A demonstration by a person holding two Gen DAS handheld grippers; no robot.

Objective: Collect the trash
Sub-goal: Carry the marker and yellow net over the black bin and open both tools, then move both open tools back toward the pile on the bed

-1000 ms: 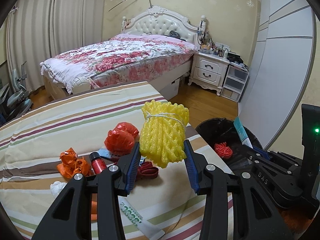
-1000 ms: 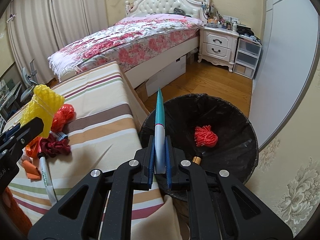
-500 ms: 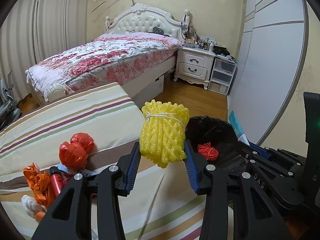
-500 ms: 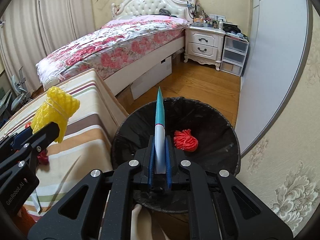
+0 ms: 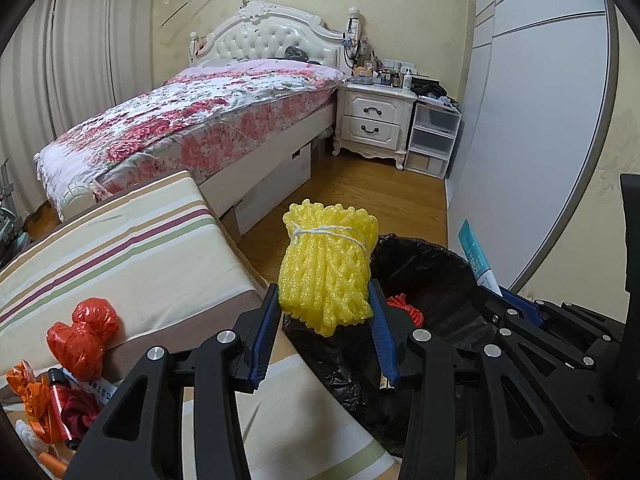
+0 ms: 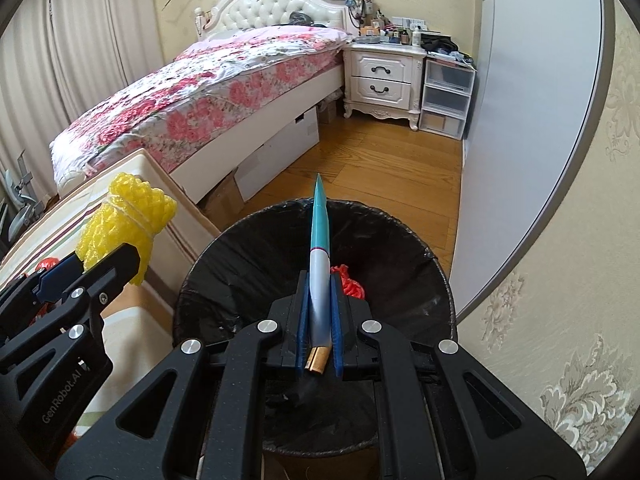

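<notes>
A: Quick check. What's your left gripper got?

B: You're clamping the yellow foam net bundle between both blue pads. It's tied near the top with white string and sticks up past the fingertips. Relative to the trash bin, it sits at the bin's near-left rim, right where the striped table ends.

A: And your right gripper?

B: Clenched on the toothpaste tube. It's teal at the tip and white lower down, with a gold cap at the back end between the pads. You're holding it directly above the bin opening, tip pointing toward the bin's far rim.

A: Anything in the bin?

B: 1 red net ball lies on the black liner, just right of your tube in the right wrist view. The left wrist view shows the same ball behind the foam bundle.

A: What's on the table?

B: Left of the bin, well apart from it: a red plastic bag knot, an orange wrapper and a small red bottle with a black cap. The 2 last ones touch. More scraps at the frame edge, too cut off to name.

A: Do the grippers touch?

B: No. Yours sit side by side, the left one just left of the bin.
</notes>
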